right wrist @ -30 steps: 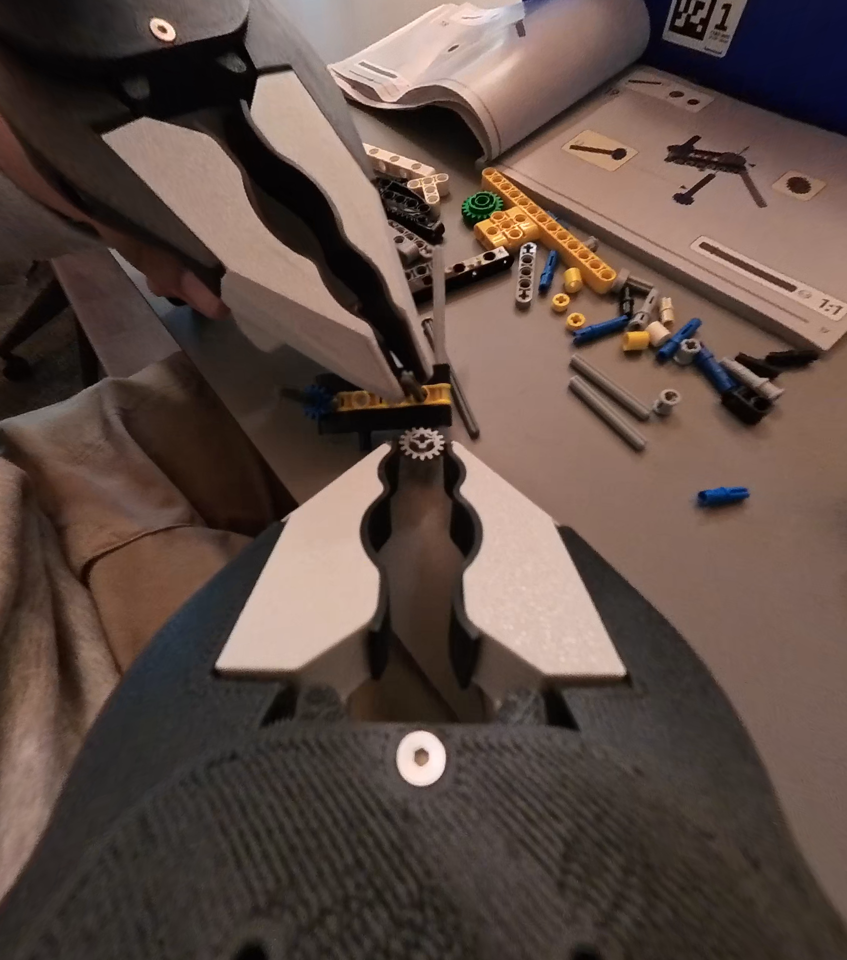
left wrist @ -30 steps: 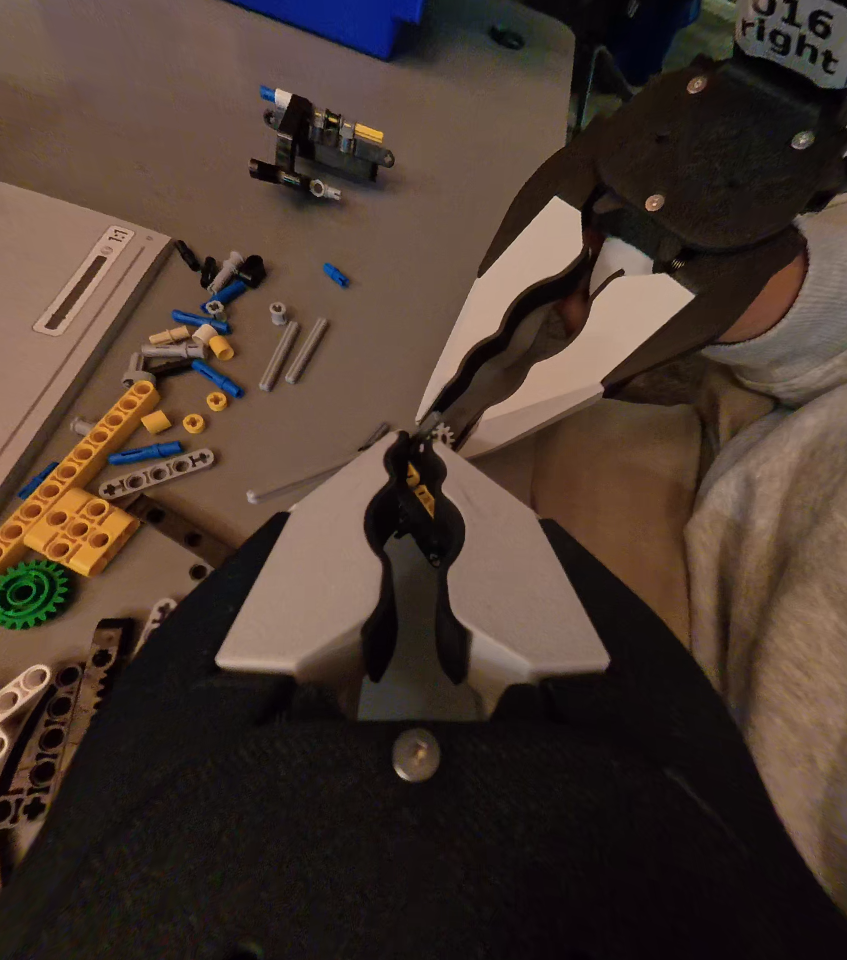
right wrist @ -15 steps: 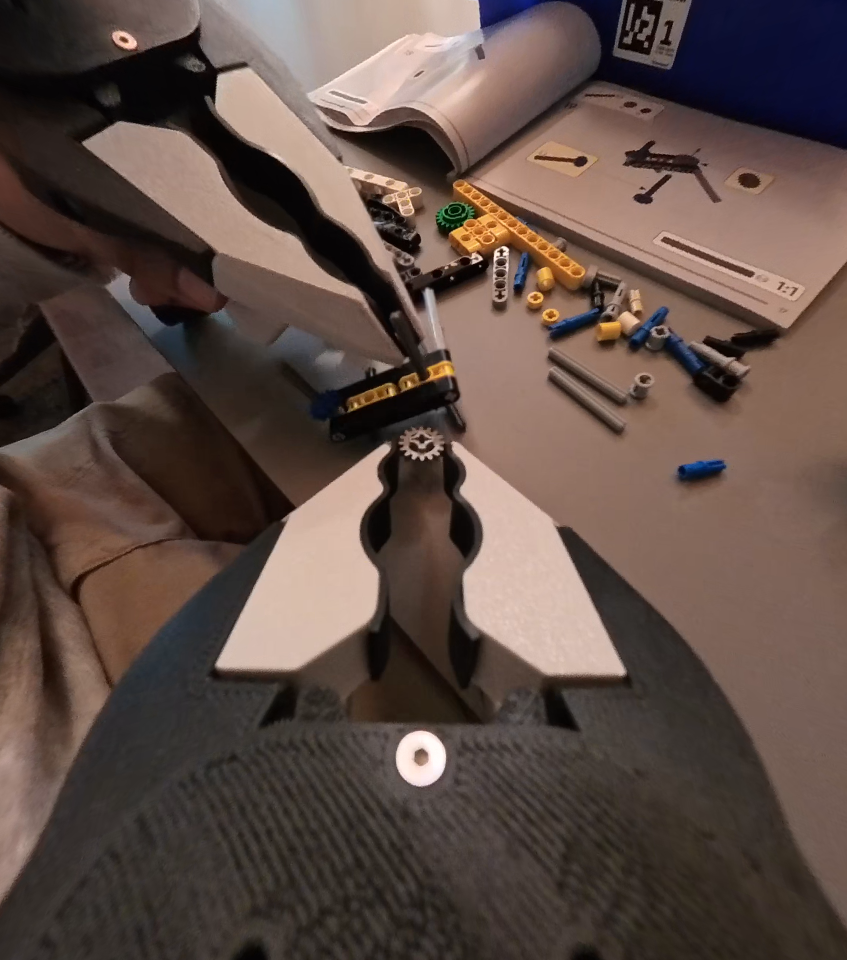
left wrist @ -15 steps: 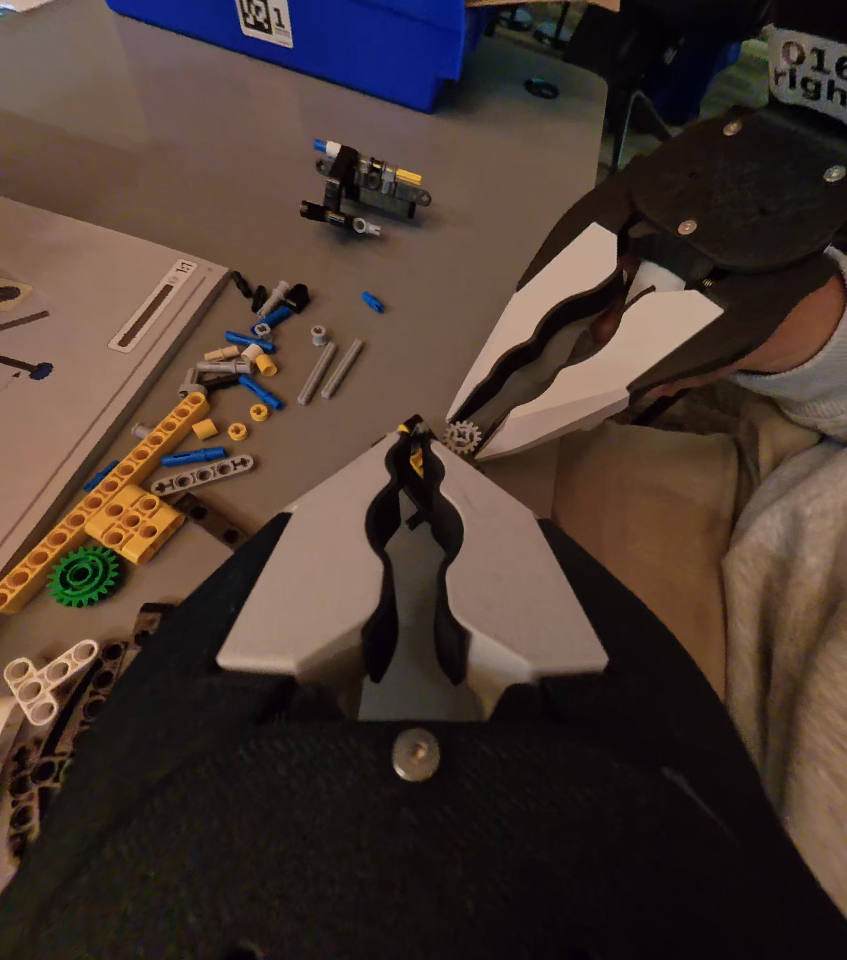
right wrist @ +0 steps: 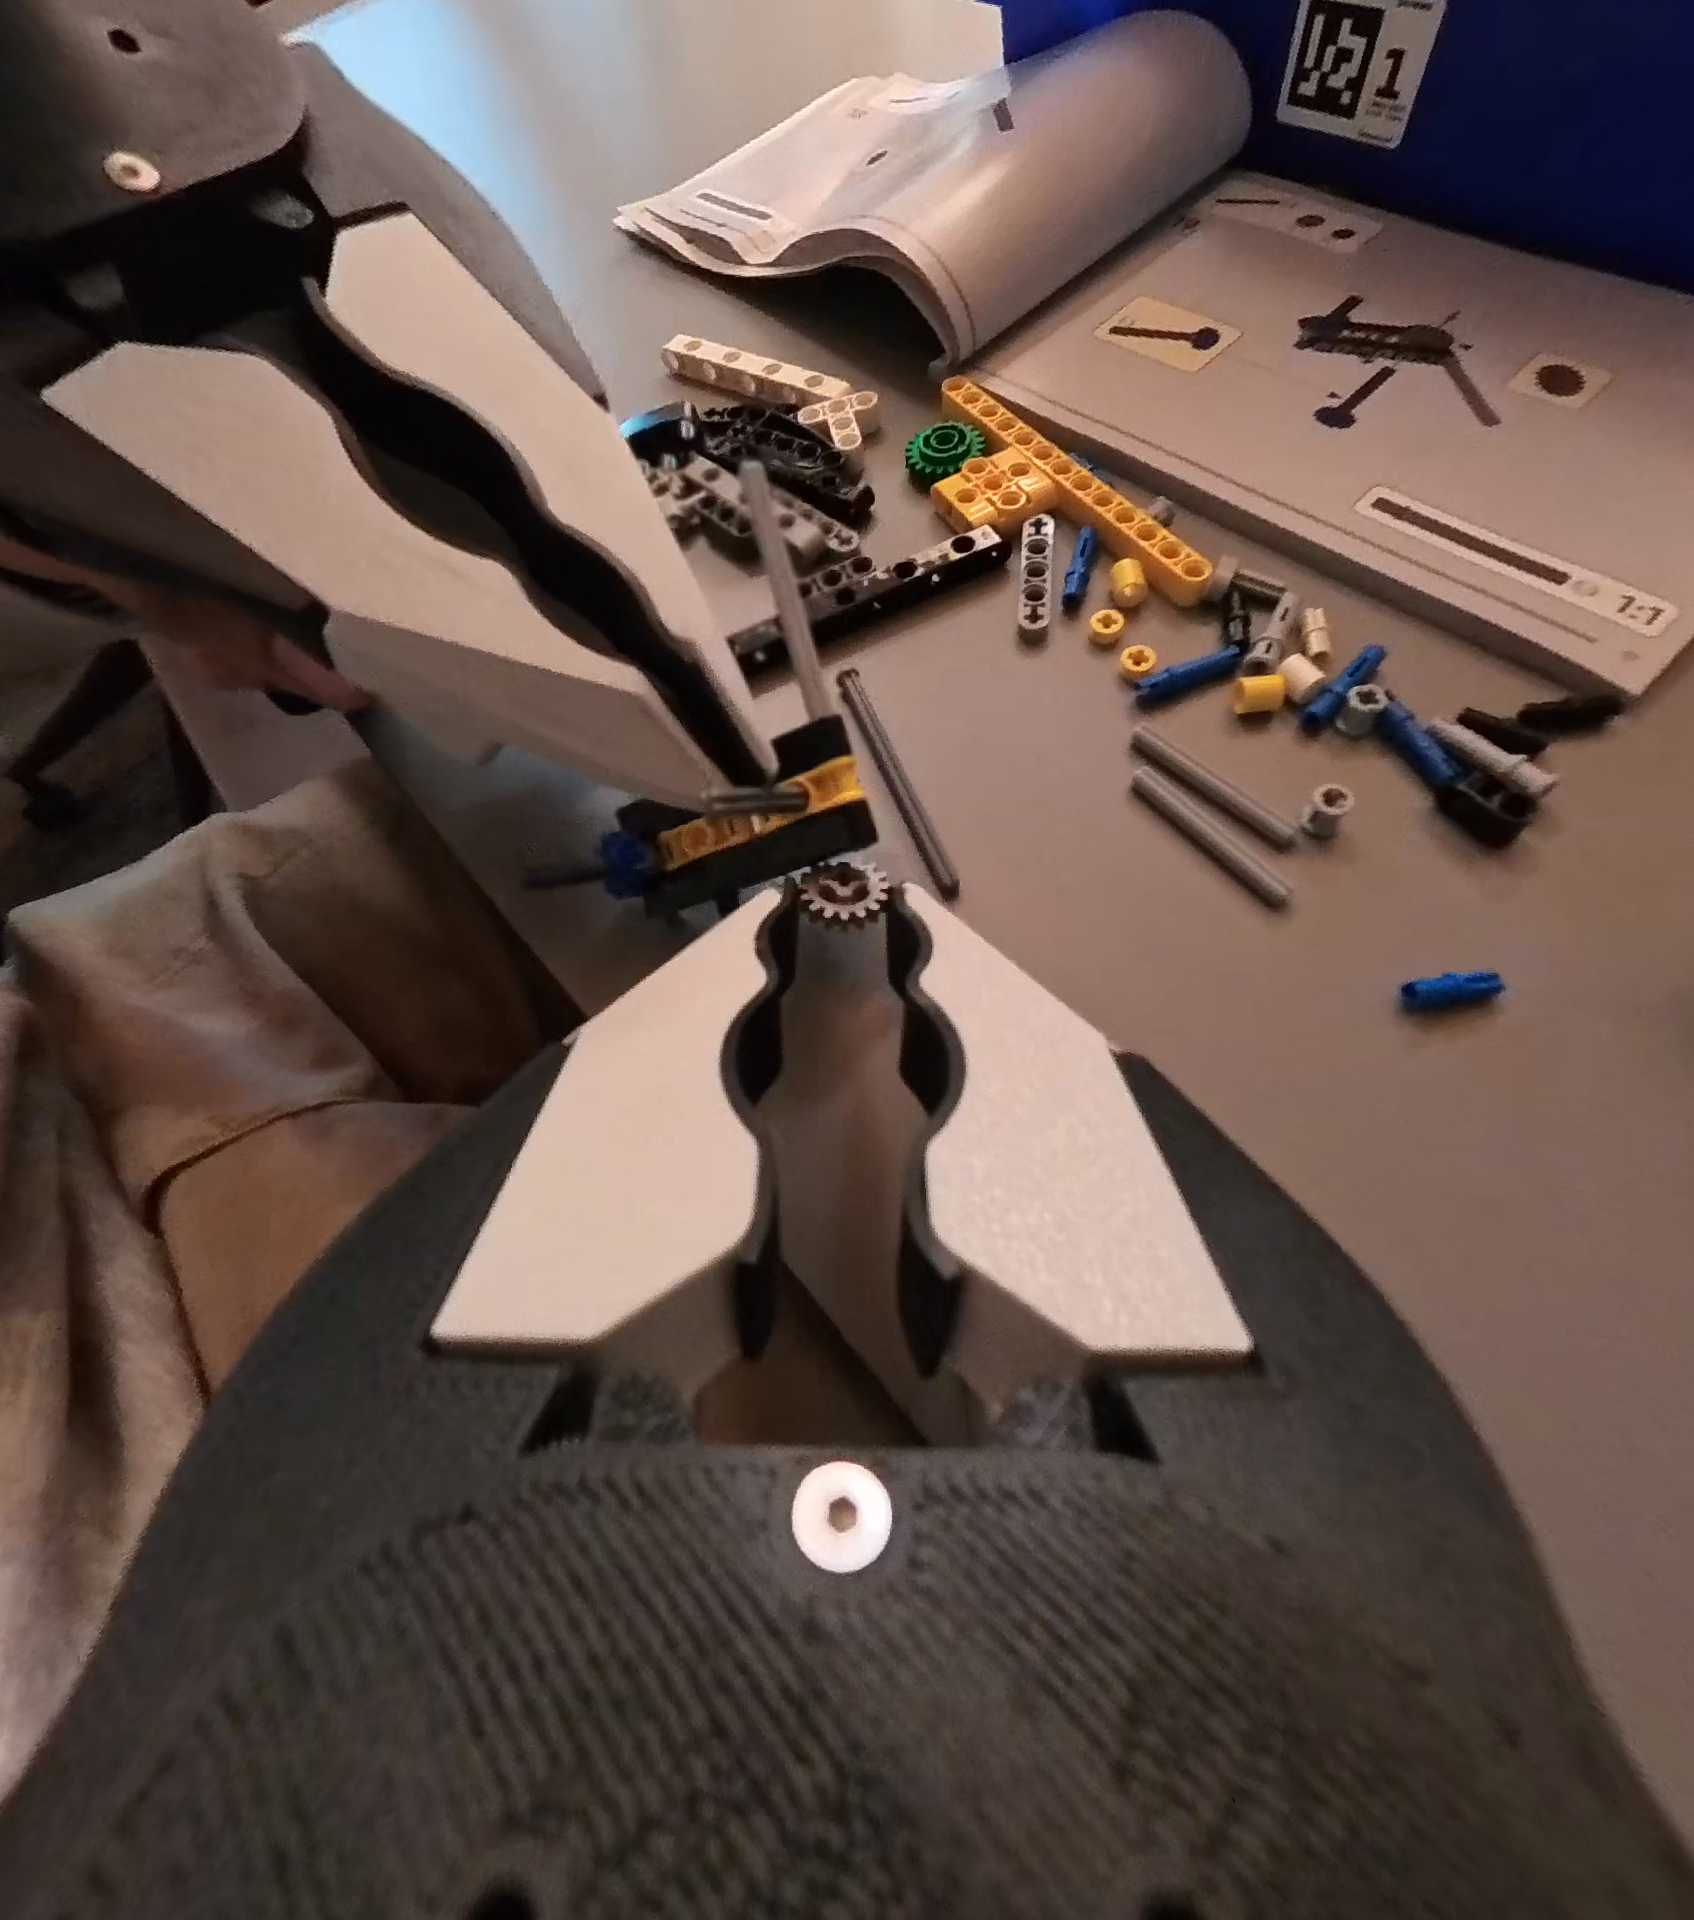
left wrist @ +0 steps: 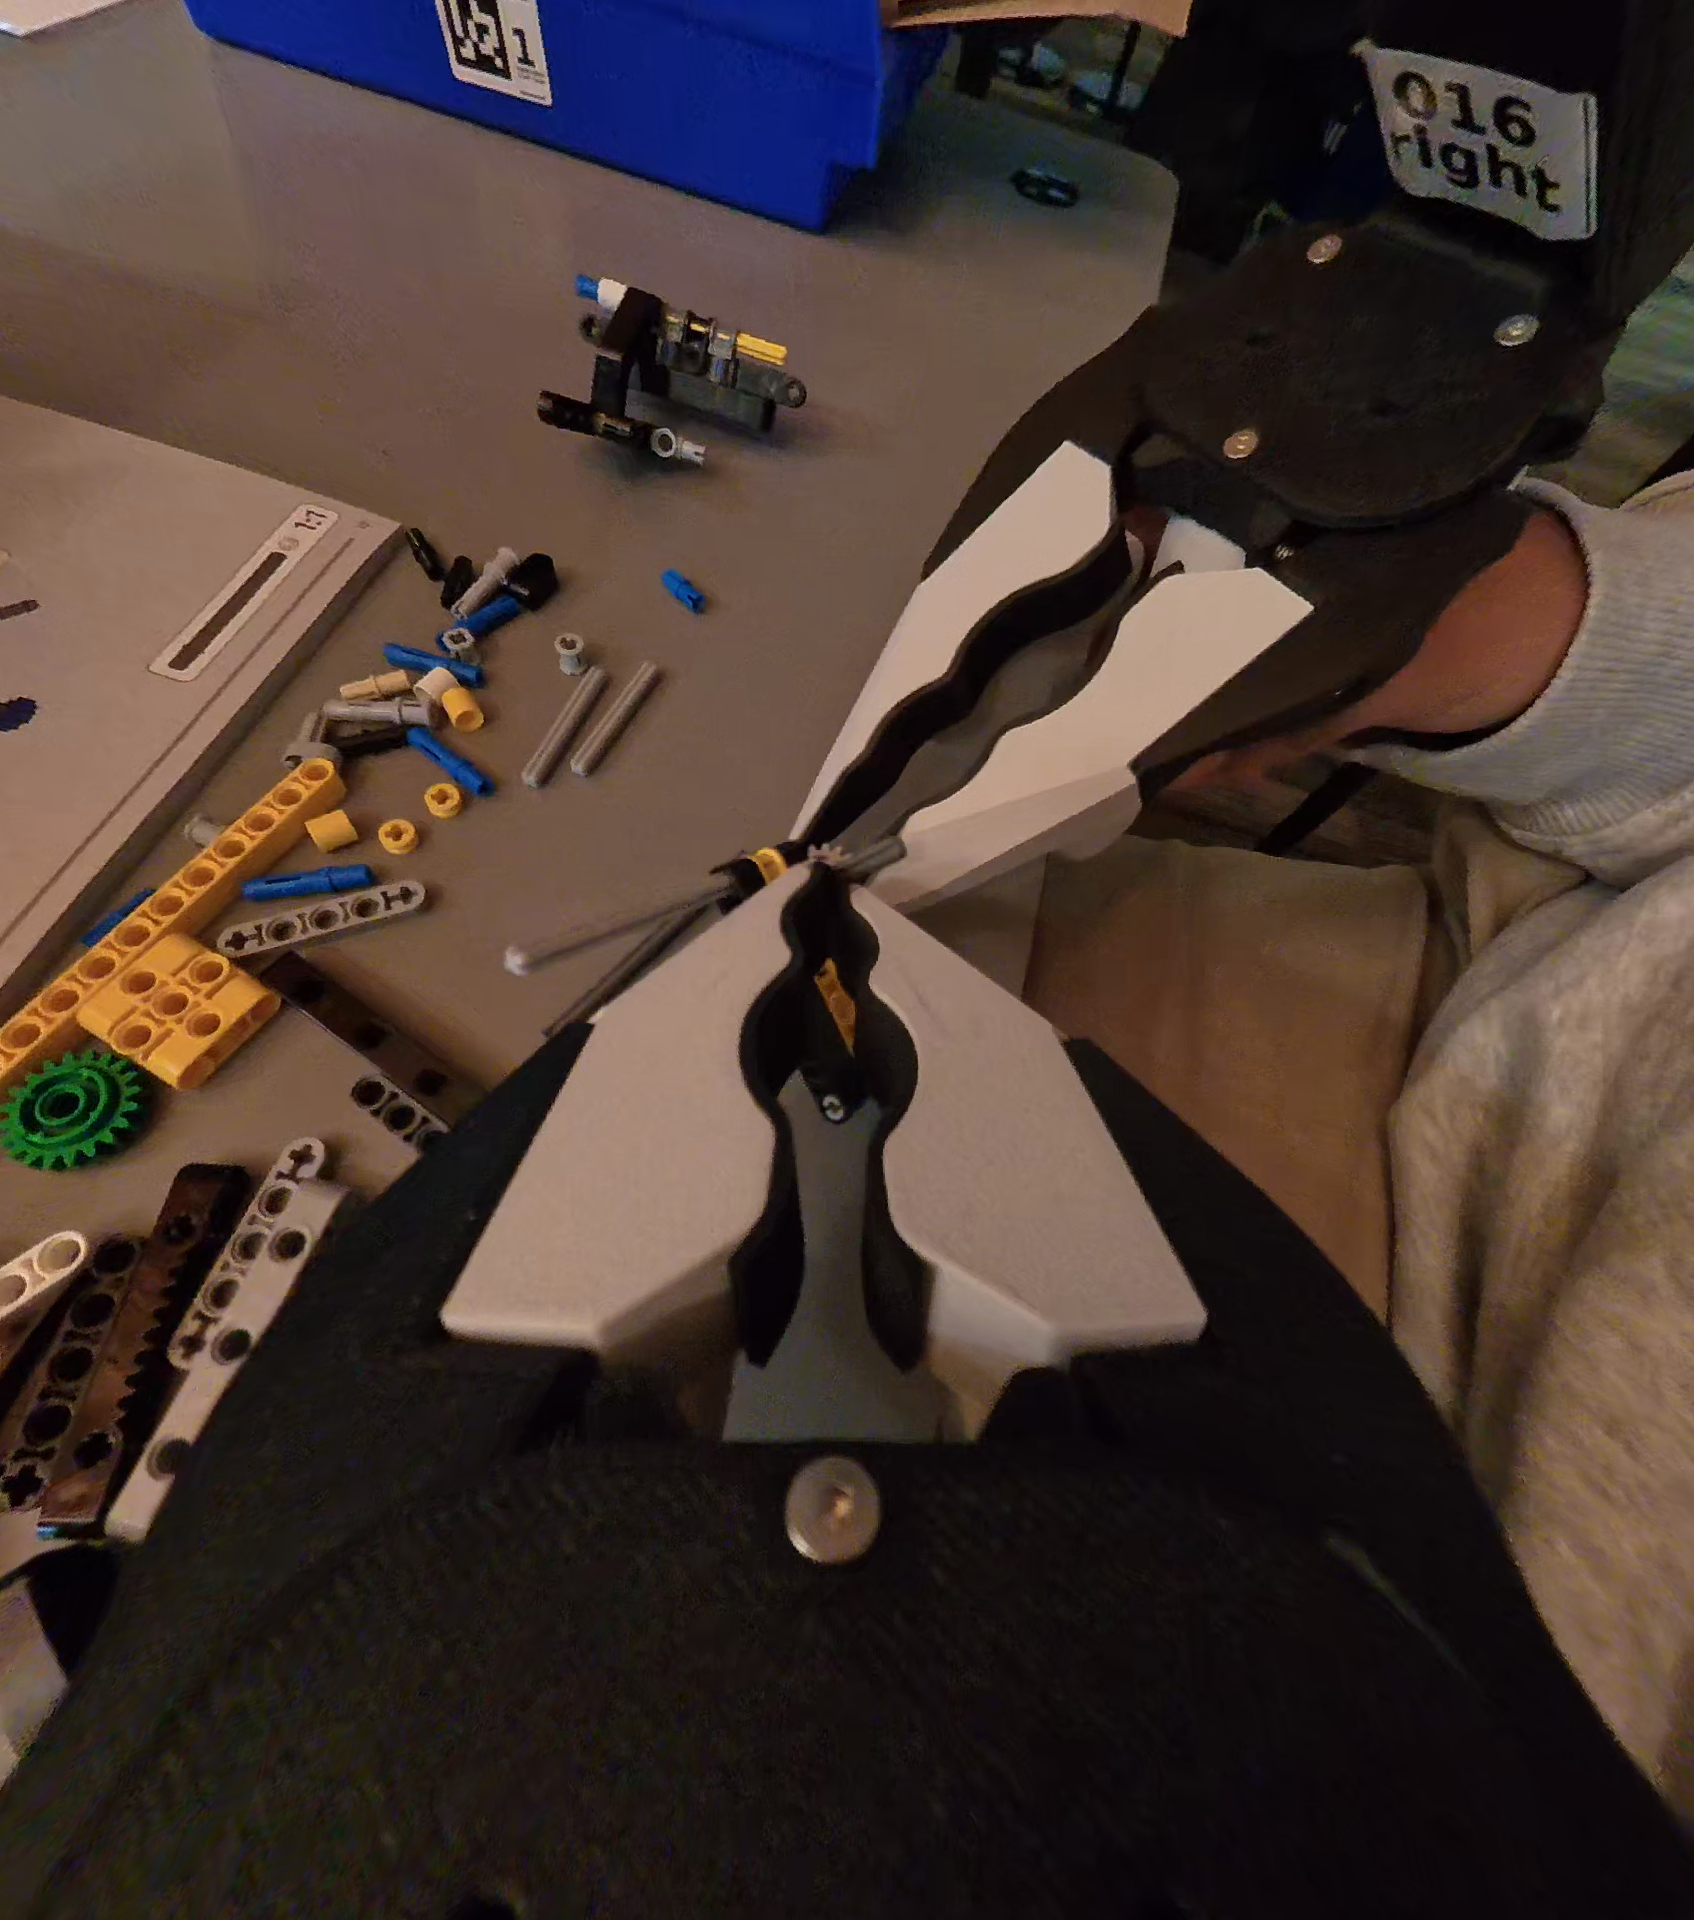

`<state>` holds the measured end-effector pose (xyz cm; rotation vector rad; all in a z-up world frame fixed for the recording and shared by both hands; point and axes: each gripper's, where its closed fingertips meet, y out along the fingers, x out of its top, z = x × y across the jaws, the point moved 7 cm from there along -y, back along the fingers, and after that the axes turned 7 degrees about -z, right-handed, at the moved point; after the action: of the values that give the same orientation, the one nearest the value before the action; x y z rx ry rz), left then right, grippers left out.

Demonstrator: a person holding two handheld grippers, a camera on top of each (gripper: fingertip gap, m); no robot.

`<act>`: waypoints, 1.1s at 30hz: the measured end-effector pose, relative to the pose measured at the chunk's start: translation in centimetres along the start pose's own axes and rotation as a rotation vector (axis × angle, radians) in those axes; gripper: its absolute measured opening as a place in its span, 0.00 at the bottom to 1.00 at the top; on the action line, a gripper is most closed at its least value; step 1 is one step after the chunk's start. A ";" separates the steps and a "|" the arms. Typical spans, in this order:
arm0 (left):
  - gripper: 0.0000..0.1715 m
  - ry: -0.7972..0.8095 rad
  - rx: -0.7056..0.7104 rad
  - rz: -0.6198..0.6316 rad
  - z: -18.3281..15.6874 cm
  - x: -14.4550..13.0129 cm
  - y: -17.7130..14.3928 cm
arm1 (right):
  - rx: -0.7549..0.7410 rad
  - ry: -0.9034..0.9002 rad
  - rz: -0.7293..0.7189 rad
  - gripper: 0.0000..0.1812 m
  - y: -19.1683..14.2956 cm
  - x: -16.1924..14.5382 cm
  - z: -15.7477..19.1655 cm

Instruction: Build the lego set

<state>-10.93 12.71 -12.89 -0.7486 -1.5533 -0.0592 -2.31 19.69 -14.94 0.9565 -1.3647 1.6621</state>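
Note:
My left gripper (left wrist: 819, 883) is shut on a small black and yellow beam assembly (right wrist: 770, 821) with a blue gear at one end and a long grey axle (right wrist: 786, 582) through it. It shows between my left pads as a yellow and black strip (left wrist: 835, 1003). My right gripper (right wrist: 841, 896) is shut on a small grey gear (right wrist: 841, 894), held at its fingertips just under the assembly's short grey axle stub (right wrist: 749, 800). In the left wrist view the right gripper's tips (left wrist: 848, 847) meet my left tips, with the grey gear (left wrist: 830, 852) between them.
Loose parts lie on the grey table (left wrist: 874, 468): yellow beams (left wrist: 126, 966), a green gear (left wrist: 72, 1107), blue pins, grey axles (left wrist: 594, 722), black beams (left wrist: 43, 1382). A small built sub-assembly (left wrist: 677, 358) stands farther back. An instruction booklet (right wrist: 1445, 436) and a blue bin (left wrist: 614, 94) lie beyond. A person's sleeve is at the right.
Both grippers have shifted and tilted slightly while staying tip to tip. The assembly has turned in view, so its axle stub now points toward the grey gear. Both grasps hold.

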 end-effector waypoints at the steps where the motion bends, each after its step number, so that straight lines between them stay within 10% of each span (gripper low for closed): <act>1: 0.00 0.002 0.005 0.003 0.0 0.0 0.0 | 0.005 0.003 0.002 0.08 0.1 0.0 0.0; 19: 0.03 0.081 0.101 0.056 0.4 -0.3 0.3 | -0.158 -0.090 0.062 0.08 -2.1 -0.8 -2.5; 23: 0.04 0.083 0.110 0.047 0.6 -0.4 -0.1 | -0.196 -0.117 0.077 0.21 -2.5 -0.6 -2.8; 33: 0.07 -0.123 0.061 0.007 1.2 -1.1 -1.5 | 0.044 -0.049 -0.104 0.13 -0.2 2.5 0.3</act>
<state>-12.78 11.63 -13.45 -0.7206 -1.6617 0.0400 -3.20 19.64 -12.53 1.0817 -1.2920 1.6060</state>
